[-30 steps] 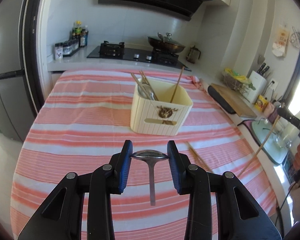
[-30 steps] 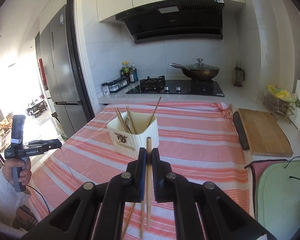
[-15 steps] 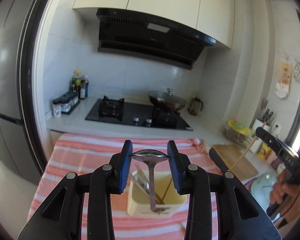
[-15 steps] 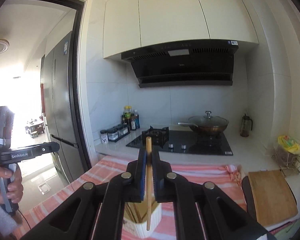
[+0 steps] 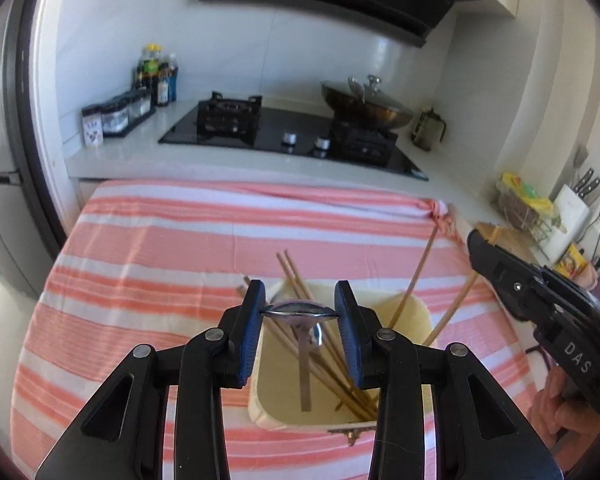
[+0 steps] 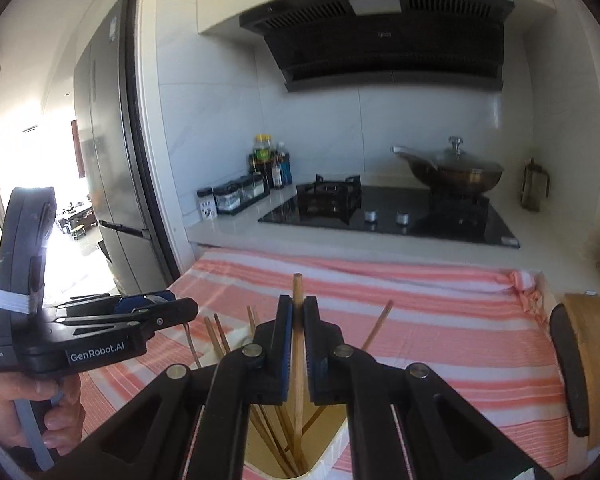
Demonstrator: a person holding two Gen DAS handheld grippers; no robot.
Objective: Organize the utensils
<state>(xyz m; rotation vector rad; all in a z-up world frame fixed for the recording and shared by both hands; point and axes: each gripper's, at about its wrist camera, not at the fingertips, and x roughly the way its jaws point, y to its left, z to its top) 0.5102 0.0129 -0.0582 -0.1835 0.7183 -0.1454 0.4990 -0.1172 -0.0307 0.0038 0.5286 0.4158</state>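
My left gripper (image 5: pixel 299 312) is shut on a metal spoon (image 5: pixel 305 360), gripping its bowl; the handle hangs down into the cream utensil holder (image 5: pixel 416 312) right below. Several wooden chopsticks (image 5: pixel 296 276) lean inside the holder. My right gripper (image 6: pixel 298 316) is shut on a wooden chopstick (image 6: pixel 298 368), held upright with its lower end inside the holder (image 6: pixel 332 452). The right gripper also shows in the left wrist view (image 5: pixel 540 300) at the right, and the left gripper in the right wrist view (image 6: pixel 140 312) at the left.
The holder stands on a table with a pink and white striped cloth (image 5: pixel 180 248). Behind is a counter with a gas hob (image 5: pixel 292 132), a wok (image 5: pixel 368 108) and condiment bottles (image 5: pixel 156 76). A cutting board (image 6: pixel 596 344) lies at the right.
Both grippers tilted down from a raised, level view and came over the holder. The spoon's handle and the chopstick's lower end now reach into the holder.
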